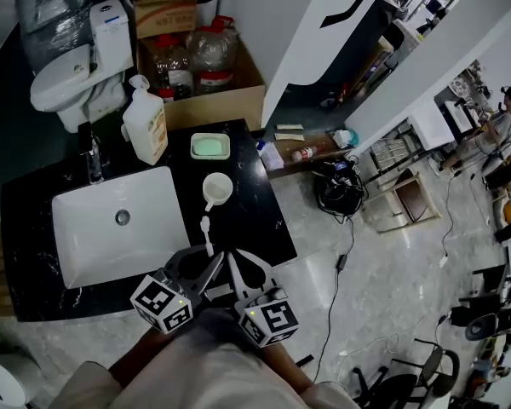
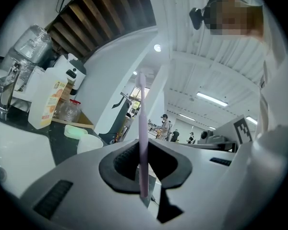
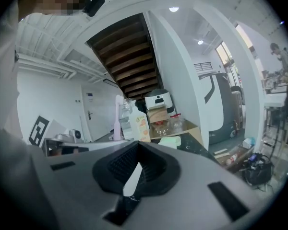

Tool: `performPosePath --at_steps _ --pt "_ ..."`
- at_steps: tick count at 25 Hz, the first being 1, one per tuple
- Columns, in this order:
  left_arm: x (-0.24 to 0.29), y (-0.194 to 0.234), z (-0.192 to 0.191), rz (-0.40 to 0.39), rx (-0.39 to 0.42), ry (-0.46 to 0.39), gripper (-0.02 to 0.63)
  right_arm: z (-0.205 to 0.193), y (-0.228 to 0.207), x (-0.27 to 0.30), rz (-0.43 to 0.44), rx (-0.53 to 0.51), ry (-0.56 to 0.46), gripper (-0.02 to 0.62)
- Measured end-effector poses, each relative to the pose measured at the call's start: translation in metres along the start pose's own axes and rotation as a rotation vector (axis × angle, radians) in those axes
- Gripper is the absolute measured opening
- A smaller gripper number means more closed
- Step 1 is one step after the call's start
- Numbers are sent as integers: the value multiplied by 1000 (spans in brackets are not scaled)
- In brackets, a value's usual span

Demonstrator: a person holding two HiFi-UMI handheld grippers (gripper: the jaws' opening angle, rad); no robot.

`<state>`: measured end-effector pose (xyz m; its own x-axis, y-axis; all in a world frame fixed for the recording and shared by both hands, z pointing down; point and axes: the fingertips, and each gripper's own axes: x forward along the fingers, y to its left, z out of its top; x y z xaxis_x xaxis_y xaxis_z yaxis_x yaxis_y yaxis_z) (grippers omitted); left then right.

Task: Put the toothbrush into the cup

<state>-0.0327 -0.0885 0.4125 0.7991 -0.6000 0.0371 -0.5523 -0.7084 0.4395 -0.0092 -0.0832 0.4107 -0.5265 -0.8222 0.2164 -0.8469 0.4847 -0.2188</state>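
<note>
A pale pink toothbrush [image 1: 207, 239] stands between the jaws of my left gripper [image 1: 207, 267], which is shut on its handle just above the counter's front edge. In the left gripper view the toothbrush [image 2: 142, 123] rises straight up out of the left gripper [image 2: 143, 171]. The white cup [image 1: 217, 190] stands on the black counter a short way beyond the brush head; I also see this cup [image 2: 89, 143] low on the left. My right gripper [image 1: 237, 268] hovers close beside the left, shut and holding nothing [image 3: 133, 174]. From that side the toothbrush [image 3: 117, 120] shows at the left.
The black counter [image 1: 247, 220] holds a white sink [image 1: 119, 224] with a tap [image 1: 94, 160], a soap bottle [image 1: 146, 126] and a green soap dish [image 1: 209, 146]. Behind are a cardboard box of bottles [image 1: 200, 66] and a toilet [image 1: 68, 79]. Cables lie on the floor [image 1: 336, 190].
</note>
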Motion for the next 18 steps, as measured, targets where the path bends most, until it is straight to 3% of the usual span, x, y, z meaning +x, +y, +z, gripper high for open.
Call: performPosePath --at_steps 18 --pt "-3 25 20 42 -16 -71 48 6 3 18 36 -30 0 6"
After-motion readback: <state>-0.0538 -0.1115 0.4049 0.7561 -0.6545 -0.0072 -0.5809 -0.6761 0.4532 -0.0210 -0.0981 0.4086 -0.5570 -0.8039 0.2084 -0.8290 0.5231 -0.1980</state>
